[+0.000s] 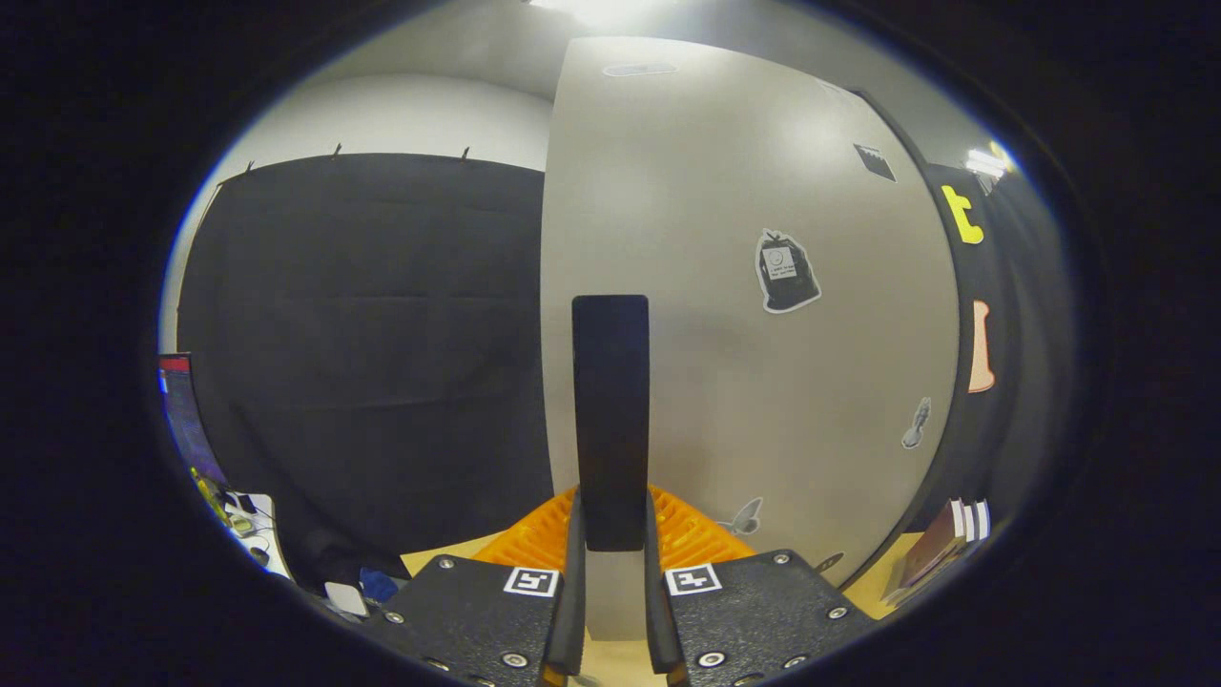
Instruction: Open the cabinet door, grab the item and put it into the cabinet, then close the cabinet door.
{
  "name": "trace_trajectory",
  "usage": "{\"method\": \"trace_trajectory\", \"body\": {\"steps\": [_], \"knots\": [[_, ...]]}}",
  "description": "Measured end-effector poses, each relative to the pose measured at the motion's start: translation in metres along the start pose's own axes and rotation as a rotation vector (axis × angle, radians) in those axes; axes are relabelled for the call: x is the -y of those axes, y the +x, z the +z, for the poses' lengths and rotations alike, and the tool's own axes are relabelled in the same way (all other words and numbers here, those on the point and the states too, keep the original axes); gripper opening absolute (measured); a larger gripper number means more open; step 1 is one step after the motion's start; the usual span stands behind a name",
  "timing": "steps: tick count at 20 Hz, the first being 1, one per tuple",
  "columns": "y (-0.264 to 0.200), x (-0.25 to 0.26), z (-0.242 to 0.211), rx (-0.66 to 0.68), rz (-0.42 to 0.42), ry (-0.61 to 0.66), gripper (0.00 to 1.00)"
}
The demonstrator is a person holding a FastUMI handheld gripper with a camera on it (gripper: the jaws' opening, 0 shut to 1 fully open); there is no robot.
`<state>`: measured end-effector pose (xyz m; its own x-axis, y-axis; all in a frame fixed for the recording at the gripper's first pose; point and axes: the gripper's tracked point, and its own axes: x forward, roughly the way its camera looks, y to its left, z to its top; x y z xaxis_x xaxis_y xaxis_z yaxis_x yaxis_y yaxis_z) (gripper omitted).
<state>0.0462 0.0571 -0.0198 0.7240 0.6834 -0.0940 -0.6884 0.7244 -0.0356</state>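
Cabinet door, pale with stickers, stands straight ahead; its dark upright handle sits right between my jaws, gripper clenched on the handle's lower end, both fingers look pressed against it. Orange ribbed thing lies just behind the fingers, against the door's base. Desk below, books off right beside the cabinet.

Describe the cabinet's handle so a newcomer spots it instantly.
Find the tall pale cabinet door carrying stickers. Near its left edge stands the handle, a dark upright bar clamped between the gripper jaws. Unlike the flat stickers, it is long, plain and straight.
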Motion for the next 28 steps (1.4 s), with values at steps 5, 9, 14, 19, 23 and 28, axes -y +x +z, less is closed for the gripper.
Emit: {"method": "trace_trajectory", "body": {"steps": [5, 9, 14, 19, 23, 28], "knots": [[-0.011, 0.008, -0.003, 0.000, 0.050, -0.003, 0.26], [-0.025, 0.013, -0.003, -0.002, 0.057, -0.007, 0.26], [-0.039, 0.023, -0.003, -0.012, 0.011, -0.004, 0.26], [-0.052, 0.033, -0.003, 0.010, -0.077, 0.001, 0.26], [-0.061, 0.054, -0.005, 0.002, -0.170, -0.060, 0.25], [-0.067, 0.066, -0.005, 0.008, -0.275, 0.006, 0.26]]}}
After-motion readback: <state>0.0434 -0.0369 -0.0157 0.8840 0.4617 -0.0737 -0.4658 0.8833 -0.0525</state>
